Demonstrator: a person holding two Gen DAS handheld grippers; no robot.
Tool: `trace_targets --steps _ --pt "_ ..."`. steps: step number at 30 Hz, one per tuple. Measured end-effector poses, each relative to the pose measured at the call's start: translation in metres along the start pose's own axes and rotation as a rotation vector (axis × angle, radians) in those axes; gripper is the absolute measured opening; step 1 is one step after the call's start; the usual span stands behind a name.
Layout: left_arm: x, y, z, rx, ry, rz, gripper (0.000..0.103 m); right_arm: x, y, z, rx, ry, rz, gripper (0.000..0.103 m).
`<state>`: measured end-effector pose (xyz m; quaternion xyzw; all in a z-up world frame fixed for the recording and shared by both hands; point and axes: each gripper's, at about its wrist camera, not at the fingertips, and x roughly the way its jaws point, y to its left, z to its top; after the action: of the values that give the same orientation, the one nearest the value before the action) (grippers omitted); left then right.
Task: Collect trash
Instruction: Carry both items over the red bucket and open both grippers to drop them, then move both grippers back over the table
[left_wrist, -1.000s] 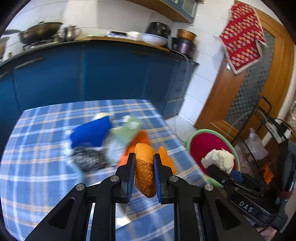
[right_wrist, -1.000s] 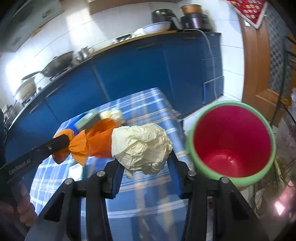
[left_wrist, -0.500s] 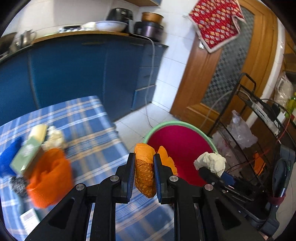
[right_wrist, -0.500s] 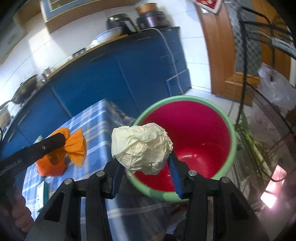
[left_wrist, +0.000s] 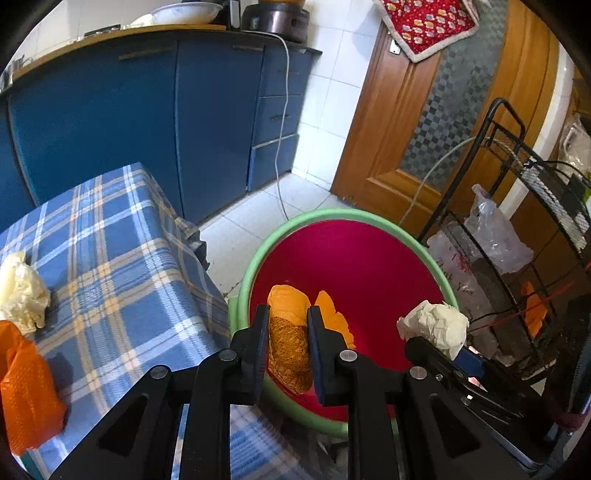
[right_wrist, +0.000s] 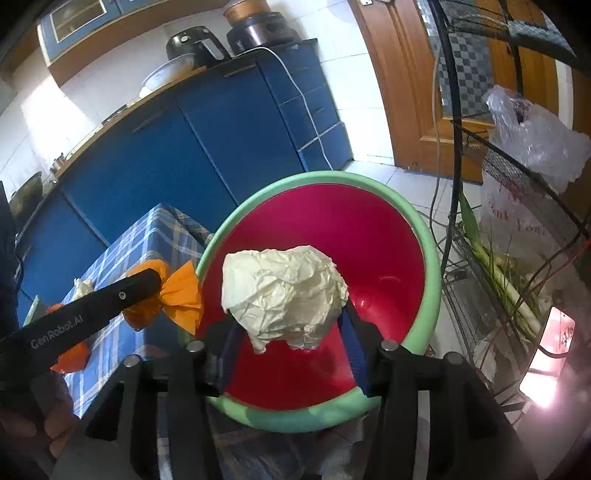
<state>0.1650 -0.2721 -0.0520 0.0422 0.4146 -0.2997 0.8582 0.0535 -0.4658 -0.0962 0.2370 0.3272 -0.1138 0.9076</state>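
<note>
Orange wrapper (left_wrist: 288, 343) pinched in left gripper (left_wrist: 285, 345), over near rim of red bin (left_wrist: 369, 273), jaws easing apart. Paper ball (right_wrist: 284, 291) between opening right gripper (right_wrist: 288, 332) jaws, above bin middle. Bin beside table (left_wrist: 110, 258) edge; wire rack (left_wrist: 535, 221) opposite.

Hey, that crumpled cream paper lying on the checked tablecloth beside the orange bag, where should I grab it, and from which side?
Probably from above, jaws straddling the paper wad across its bulging middle. It is a rounded lump lying on the flat tablecloth with no edge to pinch, and the orange bag crowds its near side.
</note>
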Motion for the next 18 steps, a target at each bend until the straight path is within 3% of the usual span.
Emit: trace_targets --steps 3,5,18 --pt "0.007 -0.001 0.002 0.006 0.012 0.006 0.031 0.004 -0.005 -0.001 0.023 0.0 0.001 0.065" --pt "0.008 0.0 0.002 -0.001 0.012 0.015 0.038 0.006 -0.007 -0.001 0.028 0.003 0.001 0.066" --pt "-0.018 0.001 0.004 -0.006 -0.023 0.05 0.039 -0.009 0.001 -0.001 0.016 -0.023 0.014 0.066"
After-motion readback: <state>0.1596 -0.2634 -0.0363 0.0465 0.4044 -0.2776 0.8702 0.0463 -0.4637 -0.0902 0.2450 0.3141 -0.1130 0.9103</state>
